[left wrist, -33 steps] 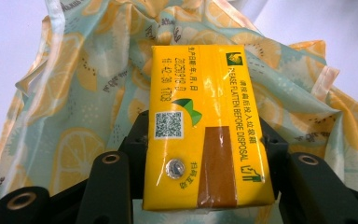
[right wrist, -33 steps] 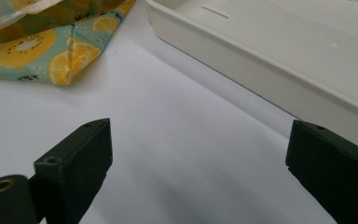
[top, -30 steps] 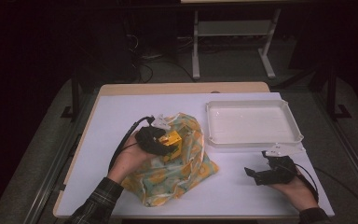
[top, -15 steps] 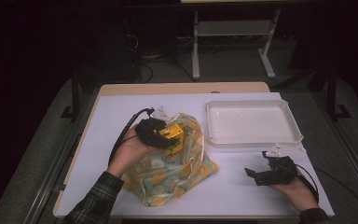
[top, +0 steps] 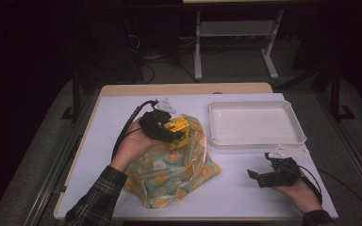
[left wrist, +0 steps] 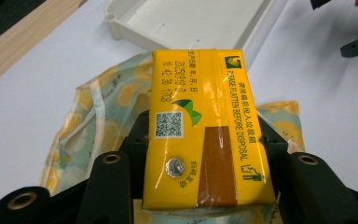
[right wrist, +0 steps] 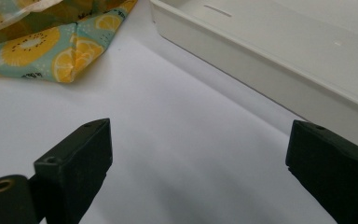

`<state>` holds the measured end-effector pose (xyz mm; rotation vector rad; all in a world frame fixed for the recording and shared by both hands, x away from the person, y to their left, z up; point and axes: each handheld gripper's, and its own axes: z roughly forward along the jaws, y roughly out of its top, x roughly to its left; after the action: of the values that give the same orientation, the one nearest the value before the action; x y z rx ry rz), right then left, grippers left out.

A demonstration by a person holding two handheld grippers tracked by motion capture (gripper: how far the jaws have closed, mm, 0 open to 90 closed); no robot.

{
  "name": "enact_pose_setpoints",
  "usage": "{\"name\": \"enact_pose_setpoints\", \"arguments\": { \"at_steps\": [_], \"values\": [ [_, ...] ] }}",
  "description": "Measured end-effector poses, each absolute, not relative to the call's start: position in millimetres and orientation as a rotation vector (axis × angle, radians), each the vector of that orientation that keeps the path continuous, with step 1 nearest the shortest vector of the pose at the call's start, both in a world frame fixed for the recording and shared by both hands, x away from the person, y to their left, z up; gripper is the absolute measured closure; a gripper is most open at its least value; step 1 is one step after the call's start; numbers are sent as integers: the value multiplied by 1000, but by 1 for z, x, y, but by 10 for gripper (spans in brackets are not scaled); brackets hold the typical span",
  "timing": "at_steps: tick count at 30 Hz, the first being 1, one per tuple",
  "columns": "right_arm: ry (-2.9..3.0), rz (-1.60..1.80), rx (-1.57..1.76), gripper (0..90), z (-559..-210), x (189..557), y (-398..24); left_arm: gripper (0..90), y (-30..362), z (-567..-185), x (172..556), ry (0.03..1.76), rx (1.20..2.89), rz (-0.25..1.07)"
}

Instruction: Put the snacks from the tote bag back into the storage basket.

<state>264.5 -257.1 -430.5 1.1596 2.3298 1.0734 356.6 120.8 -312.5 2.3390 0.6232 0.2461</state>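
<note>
Yellow carton (left wrist: 205, 126) between left gripper (left wrist: 200, 186) jaws reads "PLEASE FLATTEN BEFORE DISPOSAL".

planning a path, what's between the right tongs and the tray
Bare white table; the right gripper view shows nothing between the open right tongs and the tray.

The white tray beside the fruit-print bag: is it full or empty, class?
Empty. The white tray shows bare floor in the high view; the yellow carton sits clamped in the left tongs above the bag.

Yellow drink carton (left wrist: 205, 130) held above the lemon-print cloth bag (top: 169, 169), near white tray (top: 257, 123).
</note>
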Motion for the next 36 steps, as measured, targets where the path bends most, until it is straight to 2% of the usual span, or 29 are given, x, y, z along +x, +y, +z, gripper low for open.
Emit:
{"name": "enact_pose_setpoints", "arguments": {
  "at_steps": [16,36],
  "values": [
    [2337,1074,1165,68,-431,264,-256,521,102,-303,364,605,2322,238],
    [2341,1084,1172,68,-432,265,-257,521,56,-296,376,562,2297,223]
  ]
}}
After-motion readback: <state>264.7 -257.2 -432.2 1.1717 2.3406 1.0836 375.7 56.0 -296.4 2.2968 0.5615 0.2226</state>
